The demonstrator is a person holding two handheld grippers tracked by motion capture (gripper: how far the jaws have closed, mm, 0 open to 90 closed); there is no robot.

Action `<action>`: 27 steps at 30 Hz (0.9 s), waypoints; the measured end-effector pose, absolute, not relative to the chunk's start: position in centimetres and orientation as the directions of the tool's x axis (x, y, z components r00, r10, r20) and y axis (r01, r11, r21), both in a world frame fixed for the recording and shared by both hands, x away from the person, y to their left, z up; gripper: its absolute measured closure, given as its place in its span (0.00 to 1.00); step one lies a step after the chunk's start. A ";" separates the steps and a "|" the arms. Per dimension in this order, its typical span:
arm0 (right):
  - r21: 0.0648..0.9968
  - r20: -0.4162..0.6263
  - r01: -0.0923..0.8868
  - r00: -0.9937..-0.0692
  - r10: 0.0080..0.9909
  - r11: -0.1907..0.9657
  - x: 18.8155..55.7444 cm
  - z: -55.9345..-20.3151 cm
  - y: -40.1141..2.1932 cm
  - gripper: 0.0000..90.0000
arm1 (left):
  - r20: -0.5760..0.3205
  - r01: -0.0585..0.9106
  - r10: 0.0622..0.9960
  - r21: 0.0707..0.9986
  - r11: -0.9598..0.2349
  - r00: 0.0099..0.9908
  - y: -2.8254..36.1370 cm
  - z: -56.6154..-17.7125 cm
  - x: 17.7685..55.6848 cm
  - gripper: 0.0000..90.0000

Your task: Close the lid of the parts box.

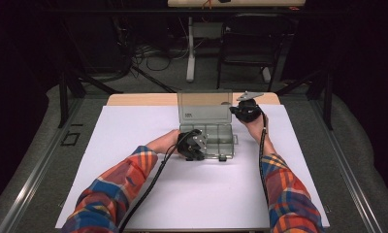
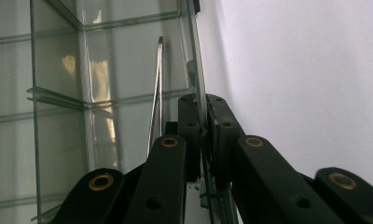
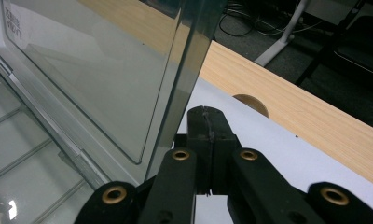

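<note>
On the white sheet (image 1: 134,194) covering the worktop, a clear compartment box (image 1: 216,141) lies open, its lid (image 1: 204,108) upright. The left claw (image 2: 204,128) is clamped on the box's thin side wall, steadying it. The right claw (image 3: 208,128) is closed on nothing, just beside the lid's edge. The lid looks mid-swing; nudging it next likely needs a gentle push while the base stays pinned. Beyond: dark floor, cables, a chair (image 1: 250,41).

Compartment box (image 1: 211,136) on white sheet (image 1: 134,141), lid (image 1: 204,107) upright behind, chair (image 1: 250,43) beyond table.
</note>
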State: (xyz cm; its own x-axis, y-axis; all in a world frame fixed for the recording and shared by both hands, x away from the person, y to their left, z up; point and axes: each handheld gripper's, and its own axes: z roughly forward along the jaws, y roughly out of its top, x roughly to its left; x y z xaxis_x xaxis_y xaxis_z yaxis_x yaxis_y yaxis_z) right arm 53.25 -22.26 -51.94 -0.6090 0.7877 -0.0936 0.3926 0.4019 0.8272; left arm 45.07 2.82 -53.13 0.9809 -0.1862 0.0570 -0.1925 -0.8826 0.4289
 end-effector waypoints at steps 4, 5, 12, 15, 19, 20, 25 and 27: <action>0.833 -0.087 0.389 -0.611 0.787 0.394 53.2 -51.9 -22.3 1.00 | 0.054 -0.191 -0.187 0.432 -0.881 0.981 2.8 -53.2 45.1 0.95; 0.834 -0.090 0.386 -0.611 0.786 0.395 53.2 -51.9 -22.3 1.00 | 0.053 -0.191 -0.186 0.432 -0.881 0.981 2.8 -53.2 45.1 0.95; 0.843 -0.079 0.379 -0.615 0.785 0.382 53.1 -51.8 -22.4 1.00 | 0.049 -0.190 -0.187 0.429 -0.883 0.981 2.8 -53.1 45.2 0.95; 0.844 -0.076 0.378 -0.619 0.782 0.381 53.0 -51.7 -22.5 1.00 | 0.047 -0.187 -0.185 0.430 -0.883 0.982 2.8 -53.1 45.2 0.95; 0.850 -0.076 0.368 -0.621 0.780 0.376 52.9 -51.6 -22.5 1.00 | 0.057 -0.198 -0.192 0.420 -0.885 0.980 2.7 -53.1 45.1 0.95; 0.850 -0.081 0.365 -0.622 0.779 0.379 52.9 -51.5 -22.6 1.00 | 0.063 -0.200 -0.191 0.414 -0.888 0.980 2.7 -53.1 45.0 0.94; 0.854 -0.076 0.362 -0.623 0.779 0.373 52.8 -51.4 -22.7 1.00 | 0.064 -0.197 -0.188 0.413 -0.889 0.980 2.6 -53.1 45.0 0.94; 0.854 -0.081 0.359 -0.624 0.778 0.376 52.7 -51.4 -22.7 1.00 | 0.064 -0.192 -0.182 0.413 -0.890 0.981 2.6 -53.1 44.9 0.94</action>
State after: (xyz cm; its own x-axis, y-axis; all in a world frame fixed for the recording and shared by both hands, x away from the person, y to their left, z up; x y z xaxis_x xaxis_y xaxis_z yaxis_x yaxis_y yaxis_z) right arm 52.72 -22.68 -51.35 -0.6237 0.7775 -0.0805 0.3590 0.3765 0.8540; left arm 44.89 2.63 -53.07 0.9812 -0.1823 0.0640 -0.1924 -0.8901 0.4131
